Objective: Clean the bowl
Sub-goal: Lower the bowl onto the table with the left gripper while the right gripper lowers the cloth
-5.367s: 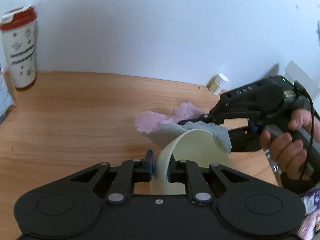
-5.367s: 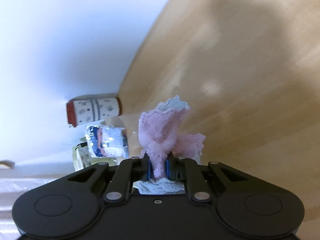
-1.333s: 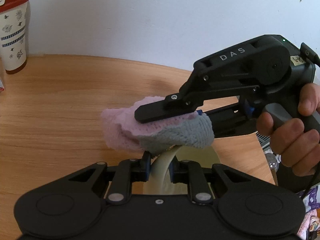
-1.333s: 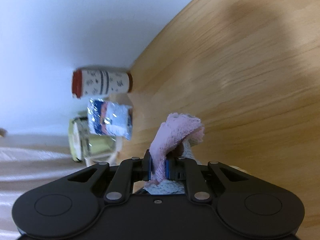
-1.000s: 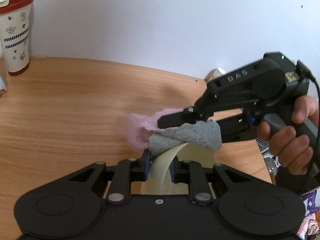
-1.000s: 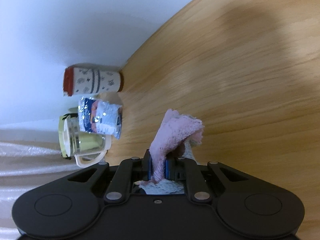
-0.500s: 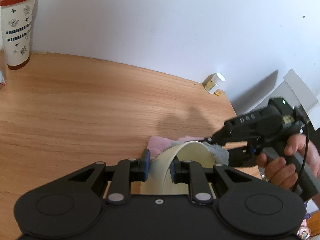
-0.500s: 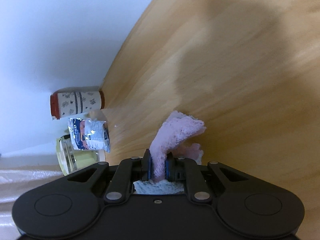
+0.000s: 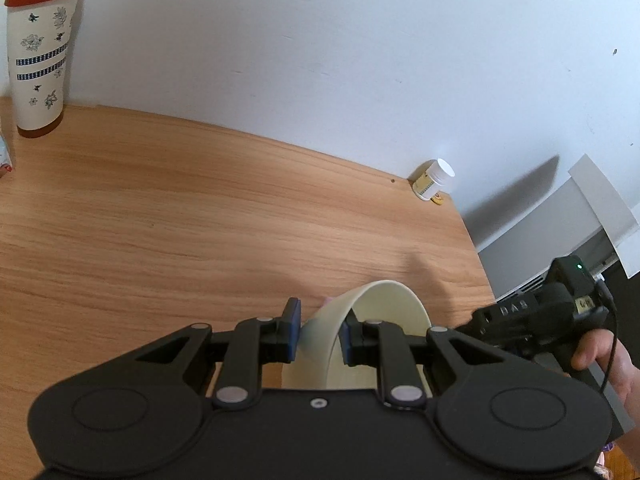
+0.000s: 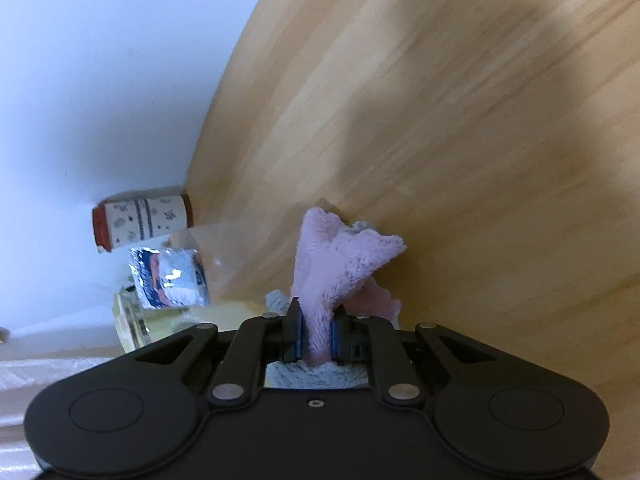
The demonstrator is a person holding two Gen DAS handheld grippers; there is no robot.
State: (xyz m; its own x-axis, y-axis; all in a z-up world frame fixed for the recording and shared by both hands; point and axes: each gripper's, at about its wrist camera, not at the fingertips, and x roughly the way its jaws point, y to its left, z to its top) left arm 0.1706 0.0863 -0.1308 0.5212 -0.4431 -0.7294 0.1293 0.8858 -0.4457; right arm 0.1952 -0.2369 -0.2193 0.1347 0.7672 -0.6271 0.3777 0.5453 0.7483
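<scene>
A cream bowl (image 9: 384,312) stands tilted on its side over the wooden table (image 9: 180,232), its rim wall pinched in my left gripper (image 9: 319,330), which is shut on it. A pink and grey fuzzy cloth (image 10: 336,264) sticks out of my right gripper (image 10: 316,338), which is shut on it. In the left wrist view the right gripper's black body (image 9: 532,316) sits low at the right, beside the bowl, held by a person's hand (image 9: 616,364). Most of the cloth is hidden there; whether it touches the bowl I cannot tell.
A tall white tumbler with a red lid (image 9: 40,52) stands at the far left by the white wall. A small white-capped bottle (image 9: 434,178) sits at the table's back right corner. A foil packet (image 10: 168,276) and a glass jug (image 10: 132,320) lie near the tumbler.
The right gripper with the cloth has dropped from over the bowl's rim down to the right side of the bowl, and the cloth has slipped out of the left wrist view. The bowl stays gripped.
</scene>
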